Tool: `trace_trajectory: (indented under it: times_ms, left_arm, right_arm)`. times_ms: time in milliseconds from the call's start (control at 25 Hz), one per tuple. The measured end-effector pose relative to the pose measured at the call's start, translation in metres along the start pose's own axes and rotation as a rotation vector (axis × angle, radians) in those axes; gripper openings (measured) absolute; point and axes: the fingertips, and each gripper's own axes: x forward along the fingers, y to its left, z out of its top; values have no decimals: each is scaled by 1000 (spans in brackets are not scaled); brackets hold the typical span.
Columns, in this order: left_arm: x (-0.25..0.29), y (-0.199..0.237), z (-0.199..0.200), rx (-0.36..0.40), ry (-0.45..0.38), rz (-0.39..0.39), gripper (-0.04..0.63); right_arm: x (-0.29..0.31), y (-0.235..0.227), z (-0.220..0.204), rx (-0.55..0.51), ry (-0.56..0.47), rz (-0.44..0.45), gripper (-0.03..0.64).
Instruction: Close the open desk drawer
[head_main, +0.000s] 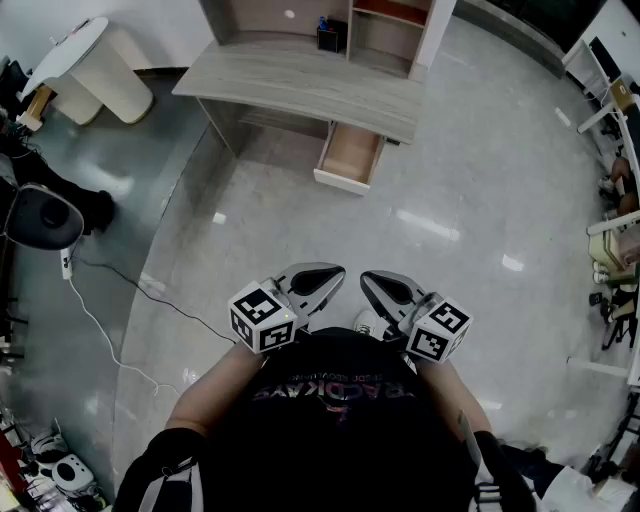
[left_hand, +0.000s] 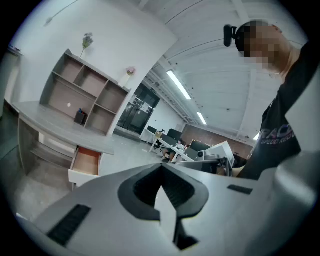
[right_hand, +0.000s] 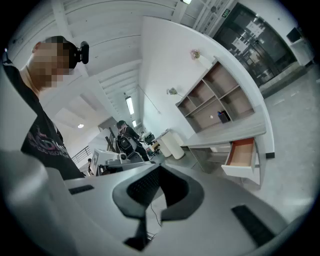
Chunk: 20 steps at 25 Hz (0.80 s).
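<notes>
Drawer (head_main: 350, 155) first. Sticks out from under the desk (head_main: 300, 80), near the right end of the top. Pulled far out. Bare wood inside, white front, nothing in it as far as can be seen.

Looks light, being empty, and stiff like a box. Should slide straight in with a soft push, most likely. Best spot to push: middle of the flat white front, not a corner, so as not to twist it. No need to grab. Could bang if shoved hard.

Left gripper (head_main: 330, 272) shut tight, holding nothing. Right gripper (head_main: 370, 280) shut tight too, also holding nothing. Both up close to the body, side by side, tips near each other, well apart from the drawer. A walk across the floor needed first, by the look of it.

Floor (head_main: 450, 210) grey, smooth and shiny, with bright spots on it. Might be slippery. Thin cable (head_main: 100, 320) lying on it off to the left, away from the straight way to the desk. Black chair (head_main: 40, 215) and white round table (head_main: 75, 50) over on the left too. Shelves (head_main: 385, 30) at the back of the desk. Big office room, long lights (left_hand: 177, 85) up high, more desks (left_hand: 172, 145) and a person (right_hand: 125, 137) far off.
</notes>
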Motion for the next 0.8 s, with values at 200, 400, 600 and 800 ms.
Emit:
trace_trajectory:
  times_ms: [200, 400, 600, 800]
  left_arm:
    - [1, 1, 1, -2, -3, 0, 5]
    - [2, 4, 2, -4, -3, 2, 5]
    - [1, 4, 3, -7, -6, 2, 5]
    - [0, 4, 3, 0, -5, 10, 5]
  right_arm:
    - [1, -1, 1, -2, 2, 4, 12]
    - [3, -3, 2, -1, 2, 5, 11]
    - [1, 2, 9, -16, -28, 32, 12]
    - [2, 4, 9, -42, -20, 28, 12]
